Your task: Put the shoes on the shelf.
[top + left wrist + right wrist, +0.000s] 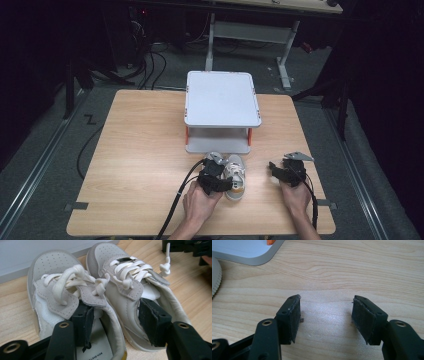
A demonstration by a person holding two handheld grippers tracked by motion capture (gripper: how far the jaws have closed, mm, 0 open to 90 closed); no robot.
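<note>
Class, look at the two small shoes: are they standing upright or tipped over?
Upright: both shoes rest on their soles side by side, laces facing up, on the table.

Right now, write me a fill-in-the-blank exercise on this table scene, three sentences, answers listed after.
1. The left gripper has one jaw inside each of the two small ____, straddling their adjoining walls.
2. The right gripper stands open over bare ____ tabletop, holding nothing.
3. Beyond the pair of shoes stands a grey two-level ____ with orange posts.

Missing words: shoes; wooden; stand
</note>
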